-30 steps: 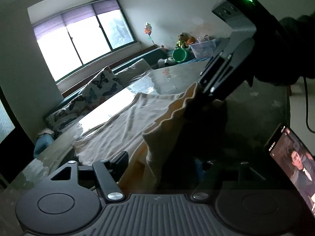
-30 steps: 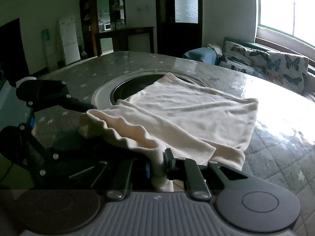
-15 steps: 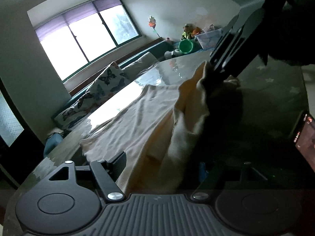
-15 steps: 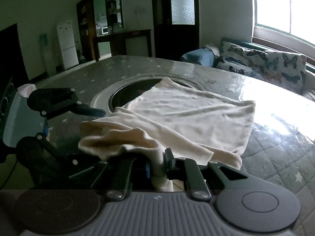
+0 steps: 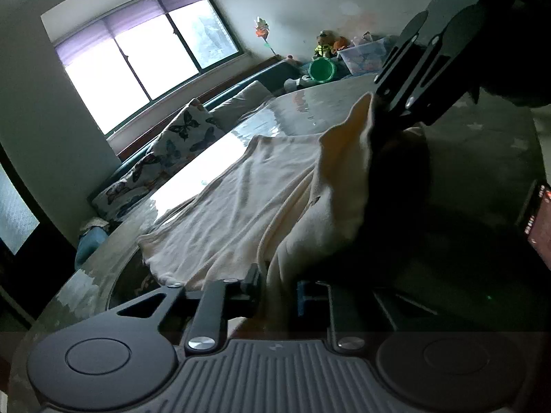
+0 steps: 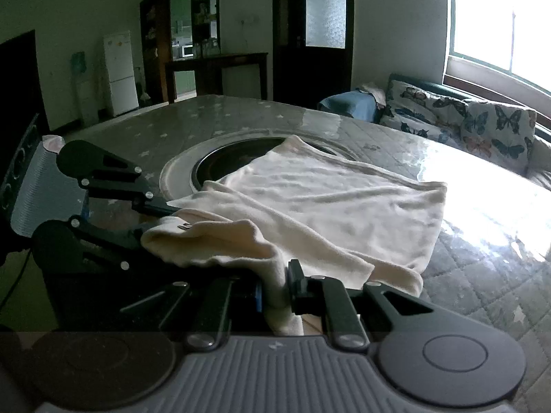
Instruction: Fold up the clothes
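Both grippers, left (image 5: 277, 287) just closed and right (image 6: 275, 289), pinch the near edge of a cream garment (image 6: 327, 199) spread on the table (image 6: 482, 258), the fold barely begun.

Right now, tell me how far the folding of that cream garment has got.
Done: most of the cream garment lies spread on the table. In hand: the right gripper pinches one near edge, and the left gripper has just been closing its jaws on another bunch of cloth. Left: no finished fold shows; the raised edge must be carried over and laid flat.
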`<state>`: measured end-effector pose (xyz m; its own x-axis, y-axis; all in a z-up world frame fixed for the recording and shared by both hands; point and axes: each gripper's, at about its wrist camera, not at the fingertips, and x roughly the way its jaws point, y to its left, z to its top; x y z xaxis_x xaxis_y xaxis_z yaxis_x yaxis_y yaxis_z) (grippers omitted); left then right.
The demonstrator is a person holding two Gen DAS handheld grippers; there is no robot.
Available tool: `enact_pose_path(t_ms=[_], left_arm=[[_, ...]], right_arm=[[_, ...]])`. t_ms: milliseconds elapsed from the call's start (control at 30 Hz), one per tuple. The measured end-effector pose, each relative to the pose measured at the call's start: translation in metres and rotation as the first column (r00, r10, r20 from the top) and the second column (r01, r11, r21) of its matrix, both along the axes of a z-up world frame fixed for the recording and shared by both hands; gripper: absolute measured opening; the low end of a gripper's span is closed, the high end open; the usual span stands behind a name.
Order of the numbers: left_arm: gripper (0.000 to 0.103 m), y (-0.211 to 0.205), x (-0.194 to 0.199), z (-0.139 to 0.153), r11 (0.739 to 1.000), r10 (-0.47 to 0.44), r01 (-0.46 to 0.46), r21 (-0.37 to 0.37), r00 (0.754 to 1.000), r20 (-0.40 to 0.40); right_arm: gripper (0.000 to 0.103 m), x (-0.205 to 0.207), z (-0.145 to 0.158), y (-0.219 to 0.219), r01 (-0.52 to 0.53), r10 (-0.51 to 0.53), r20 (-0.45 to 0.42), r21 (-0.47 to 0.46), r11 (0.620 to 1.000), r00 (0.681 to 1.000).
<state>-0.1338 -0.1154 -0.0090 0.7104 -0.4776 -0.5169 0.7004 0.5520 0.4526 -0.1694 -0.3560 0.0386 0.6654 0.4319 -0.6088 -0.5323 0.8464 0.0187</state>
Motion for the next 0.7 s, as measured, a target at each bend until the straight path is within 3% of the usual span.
enact_pose_path(t_ms=[400, 700], left_arm=[[0.013, 0.015, -0.025, 0.015, 0.999, -0.047, 0.047, 0.000, 0.999, -0.027], [0.013, 0.035, -0.061, 0.040, 0.997, -0.080, 0.080, -0.005, 0.996, -0.029]], right_arm=[[0.013, -0.032, 0.008, 0.004, -0.054, 0.054, 0.019, -0.026, 0.998, 0.998], [0.012, -0.078, 0.032, 0.009, -0.109, 0.111, 0.053, -0.029, 0.994, 0.992]])
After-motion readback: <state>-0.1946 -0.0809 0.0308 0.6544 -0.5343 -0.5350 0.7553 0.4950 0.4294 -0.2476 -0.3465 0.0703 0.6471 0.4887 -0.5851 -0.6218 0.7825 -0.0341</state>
